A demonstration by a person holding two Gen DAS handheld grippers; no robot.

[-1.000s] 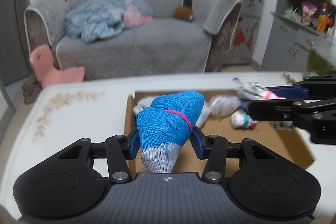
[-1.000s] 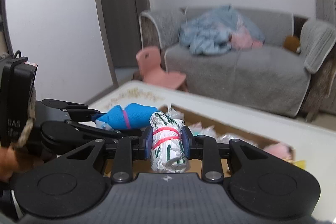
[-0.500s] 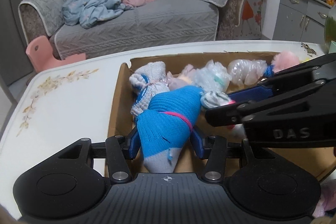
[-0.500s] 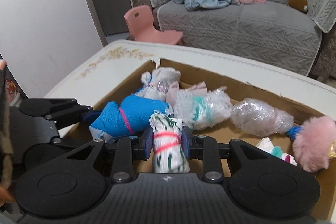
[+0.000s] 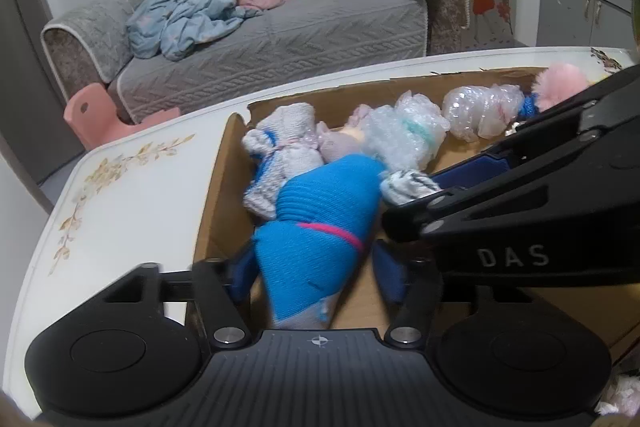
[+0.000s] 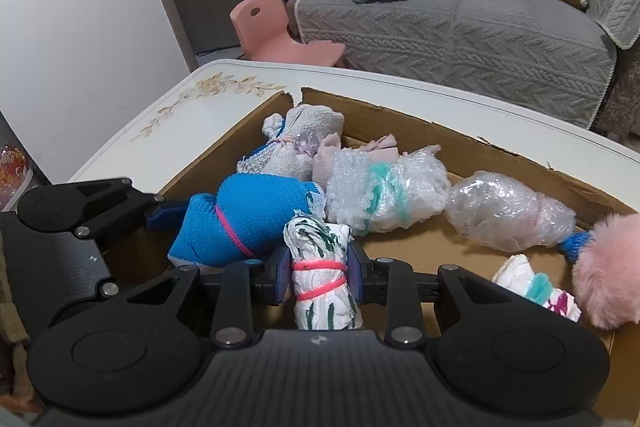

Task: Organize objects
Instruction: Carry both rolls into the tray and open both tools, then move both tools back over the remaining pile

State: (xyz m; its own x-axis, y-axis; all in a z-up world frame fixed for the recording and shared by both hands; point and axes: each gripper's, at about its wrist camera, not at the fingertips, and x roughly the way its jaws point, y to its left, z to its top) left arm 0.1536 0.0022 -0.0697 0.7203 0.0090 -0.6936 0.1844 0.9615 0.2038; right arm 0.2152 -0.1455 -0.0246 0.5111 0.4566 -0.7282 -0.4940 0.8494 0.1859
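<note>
We hold two tongs low over the cardboard box (image 6: 500, 155) on the white counter (image 5: 132, 195). We are putting rolled-up bundles in it so they sit side by side.

The left tongs (image 5: 316, 267) have just been opening. The blue sock bundle (image 5: 320, 227) sits between them, low in the middle of the frame, but the pads stand a little off its sides now. It looks like it rests on the box floor, so we think we are letting it go.

The right tongs (image 6: 320, 281) are closed tight on the white bundle with green marks (image 6: 320, 267), right on its pink rubber band. It is low in the box, just beside the blue one, touching it.

Two bubble-wrap bundles (image 6: 384, 195) and a pink fluffy ball (image 6: 608, 271) lie to the right.
</note>
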